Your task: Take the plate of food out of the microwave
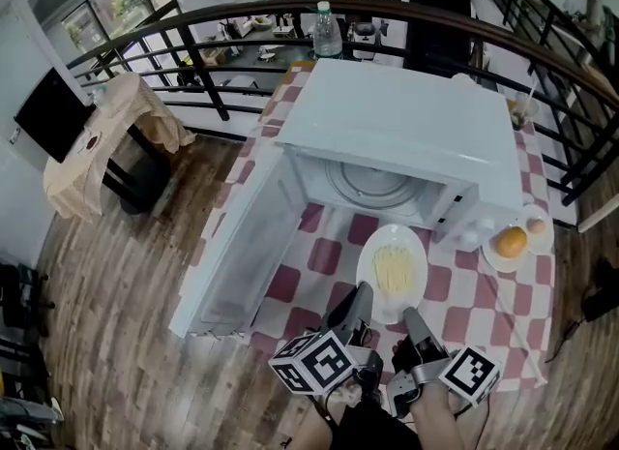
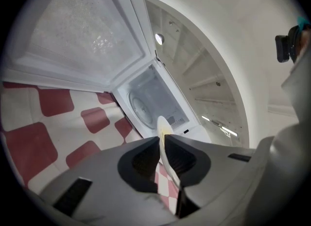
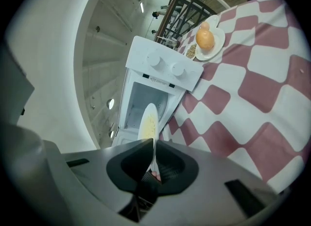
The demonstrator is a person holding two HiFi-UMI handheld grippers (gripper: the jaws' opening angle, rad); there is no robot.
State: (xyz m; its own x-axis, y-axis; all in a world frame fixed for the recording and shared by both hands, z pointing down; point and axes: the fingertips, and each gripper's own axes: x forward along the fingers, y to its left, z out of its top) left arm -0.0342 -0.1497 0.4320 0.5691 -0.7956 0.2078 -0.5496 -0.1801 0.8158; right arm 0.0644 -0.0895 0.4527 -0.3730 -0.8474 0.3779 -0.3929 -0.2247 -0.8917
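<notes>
White plate point(image 1: 366, 276), pale yellow food point(image 1: 394, 269), perhaps noodles, level, just outside white microwave point(image 1: 406, 129), door point(image 1: 237, 245) swung open.

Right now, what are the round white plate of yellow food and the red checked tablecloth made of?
The round white plate seems glazed ceramic, maybe plastic: thin, smooth rim. The red checked tablecloth seems matte fabric, hanging at its edge.

Microwave point(image 1: 406, 119): white casing, smooth, semi-gloss, looks like painted metal. Its door point(image 1: 237, 245): frosted, speckled pane.
Plate point(image 1: 392, 269): white, glossy, glazed look.
Counter cloth point(image 1: 464, 308): red-and-white checked fabric, matt.
Floor point(image 1: 106, 293): brown wood planks, faint sheen.
Left gripper point(image 2: 162, 137), right gripper point(image 3: 153, 140): matt grey plastic shells, ribbed dark pads.
Railing point(image 1: 211, 80): dark metal.
Bottle point(image 1: 327, 34): clear plastic.
</notes>
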